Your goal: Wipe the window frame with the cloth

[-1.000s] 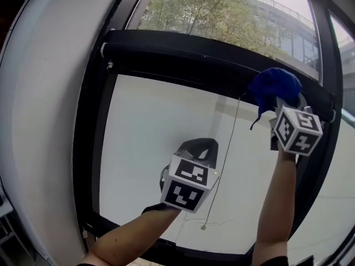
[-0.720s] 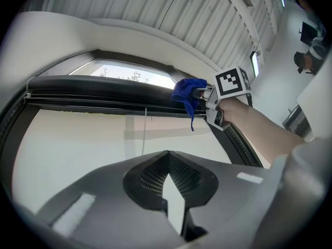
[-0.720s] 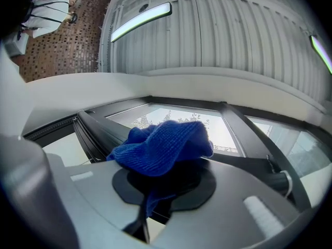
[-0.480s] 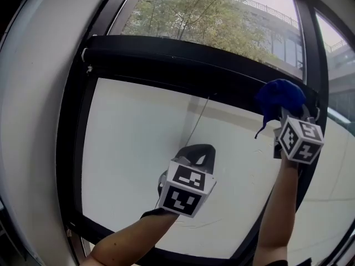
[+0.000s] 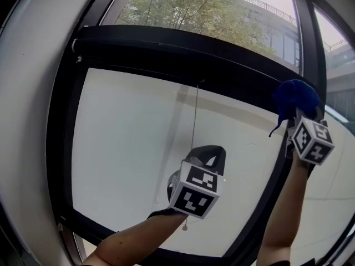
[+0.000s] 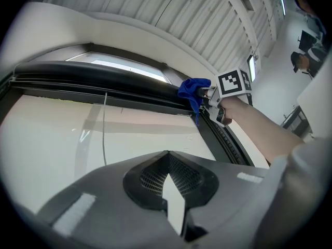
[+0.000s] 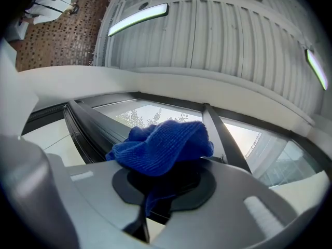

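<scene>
The black window frame [image 5: 183, 54] has a thick horizontal bar between an upper pane and a white lower pane. My right gripper [image 5: 298, 114] is shut on a bunched blue cloth [image 5: 295, 96], pressed against the right end of that bar, by the right upright. In the right gripper view the cloth [image 7: 163, 144] spills over the right gripper [image 7: 167, 173], with the frame [image 7: 85, 126] just behind. My left gripper [image 5: 206, 150] hangs shut and empty before the lower pane, clear of the frame. The left gripper view shows its own gripper [image 6: 168, 154], the frame [image 6: 104, 79] and the cloth [image 6: 193, 90].
A thin pull cord [image 5: 195, 121] hangs from the bar down behind my left gripper. A white wall [image 5: 28, 121] borders the frame on the left. Trees and a building show through the upper pane. A ribbed ceiling with light strips is overhead.
My right gripper has carried the cloth a little to the right along the bar, closer to the right upright. The left gripper drifted slightly right and down. The head view shifted.
</scene>
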A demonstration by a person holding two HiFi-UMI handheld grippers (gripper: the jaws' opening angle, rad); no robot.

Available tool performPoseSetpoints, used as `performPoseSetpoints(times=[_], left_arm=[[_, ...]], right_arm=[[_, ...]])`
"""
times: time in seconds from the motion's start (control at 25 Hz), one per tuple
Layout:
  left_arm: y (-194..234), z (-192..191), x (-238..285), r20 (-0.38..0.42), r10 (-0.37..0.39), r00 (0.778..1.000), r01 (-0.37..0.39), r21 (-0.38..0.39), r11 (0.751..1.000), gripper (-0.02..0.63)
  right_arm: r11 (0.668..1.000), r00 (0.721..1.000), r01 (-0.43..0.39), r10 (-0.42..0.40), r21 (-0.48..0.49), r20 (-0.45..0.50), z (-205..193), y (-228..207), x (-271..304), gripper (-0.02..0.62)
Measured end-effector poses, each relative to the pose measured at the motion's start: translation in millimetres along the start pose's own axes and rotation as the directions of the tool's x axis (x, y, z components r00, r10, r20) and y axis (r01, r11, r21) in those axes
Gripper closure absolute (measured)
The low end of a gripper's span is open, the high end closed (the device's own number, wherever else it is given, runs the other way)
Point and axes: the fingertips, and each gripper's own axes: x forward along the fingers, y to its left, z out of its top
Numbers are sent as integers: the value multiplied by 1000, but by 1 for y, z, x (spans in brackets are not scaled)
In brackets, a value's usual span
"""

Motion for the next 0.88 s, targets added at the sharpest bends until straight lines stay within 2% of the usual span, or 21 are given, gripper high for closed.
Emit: performPoseSetpoints(times=[0.2, 0.48, 0.88], left_arm=[[-20, -4, 14, 3, -48, 999, 48, -9, 999, 612], [-37, -15, 33, -11, -93, 996, 93, -26, 995, 612], [-54, -20, 34, -12, -128, 992, 127, -58, 990, 612]], right_arm=[[997, 997, 60, -56, 56, -58, -13, -27, -14, 531], [993, 991, 117, -116, 23, -64, -29, -71, -20, 532], [992, 988, 127, -126, 0, -89, -39, -86, -24, 531]])
